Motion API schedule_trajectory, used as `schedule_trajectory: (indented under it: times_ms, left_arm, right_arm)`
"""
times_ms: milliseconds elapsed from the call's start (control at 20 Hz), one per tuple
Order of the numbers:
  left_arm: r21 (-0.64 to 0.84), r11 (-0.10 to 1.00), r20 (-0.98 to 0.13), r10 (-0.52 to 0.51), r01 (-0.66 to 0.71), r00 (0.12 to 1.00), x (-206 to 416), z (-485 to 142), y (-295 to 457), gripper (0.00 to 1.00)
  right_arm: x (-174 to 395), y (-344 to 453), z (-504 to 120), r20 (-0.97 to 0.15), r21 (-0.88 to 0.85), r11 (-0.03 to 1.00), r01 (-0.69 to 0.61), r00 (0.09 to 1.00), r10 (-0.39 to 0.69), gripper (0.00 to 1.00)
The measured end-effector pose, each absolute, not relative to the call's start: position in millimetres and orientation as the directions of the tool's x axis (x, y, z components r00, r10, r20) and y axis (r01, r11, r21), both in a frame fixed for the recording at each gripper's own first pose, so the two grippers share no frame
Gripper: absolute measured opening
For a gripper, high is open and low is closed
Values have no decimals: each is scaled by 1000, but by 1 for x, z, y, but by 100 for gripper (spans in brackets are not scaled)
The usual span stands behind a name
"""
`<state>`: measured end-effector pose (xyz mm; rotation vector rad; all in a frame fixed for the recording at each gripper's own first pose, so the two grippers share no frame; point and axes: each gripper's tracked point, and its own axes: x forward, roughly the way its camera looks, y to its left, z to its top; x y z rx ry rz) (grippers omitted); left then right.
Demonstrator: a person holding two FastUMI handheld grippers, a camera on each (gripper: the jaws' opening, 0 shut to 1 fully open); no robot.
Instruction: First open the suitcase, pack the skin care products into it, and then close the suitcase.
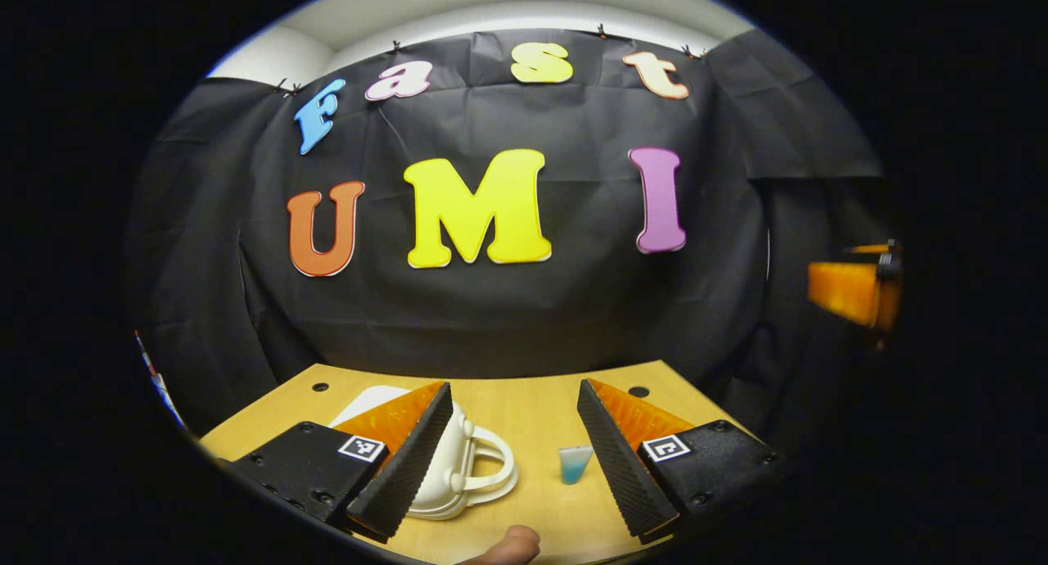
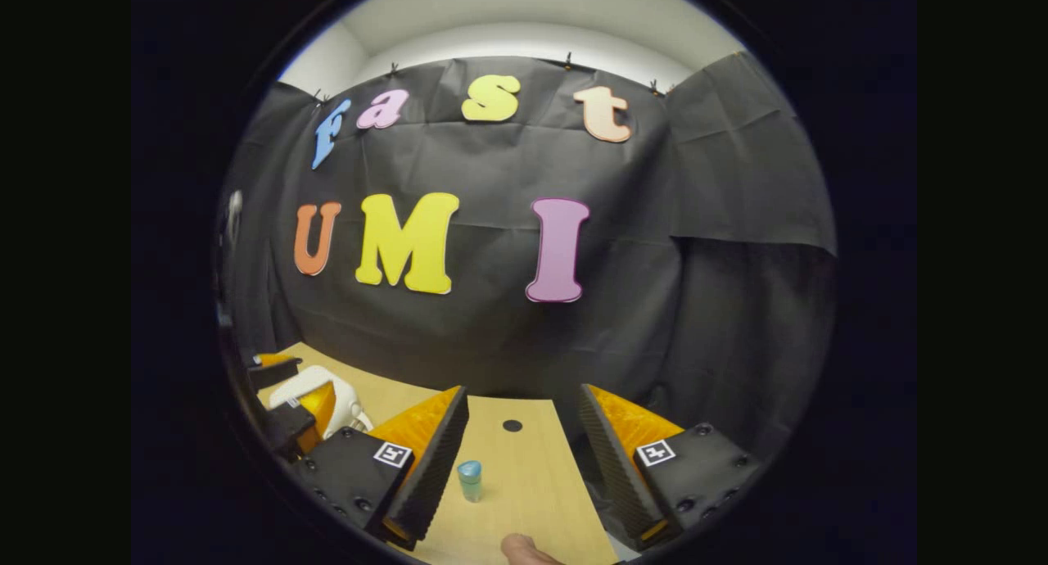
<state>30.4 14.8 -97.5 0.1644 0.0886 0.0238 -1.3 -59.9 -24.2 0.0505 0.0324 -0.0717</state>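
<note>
A: Where is the suitcase (image 1: 458,467)?
B: Lower left of the left gripper view, on the table (image 1: 524,418), partly behind the left gripper's (image 1: 512,454) left finger. Its handle points toward the frame's centre. It looks closed, so I cannot tell what is inside.
A: And the skin care tube (image 2: 470,478)?
B: Standing upright in the right gripper view, bottom centre, just beside the right gripper's (image 2: 516,467) left finger, slightly left of the gap.
A: Jaws?
B: Both stand wide, holding nothing.
A: Which hand opens the case?
B: I'd judge the left; it is nearer. The case sits left of its gap, so it must shift that way.
</note>
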Motion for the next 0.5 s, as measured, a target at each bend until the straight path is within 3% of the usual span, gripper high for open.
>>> schedule_trajectory:
  times_ms: [300,500]
  left_arm:
    - [421,907,-140,51,13,989,62,-185,38,99]
    - [607,792,-203,67,72,977,82,-235,44,98]
  right_arm:
    - [-3,-84,-44,-60,12,992,125,990,-124,81]
    - [-8,-90,-60,-79,-4,991,136,988,-136,81]
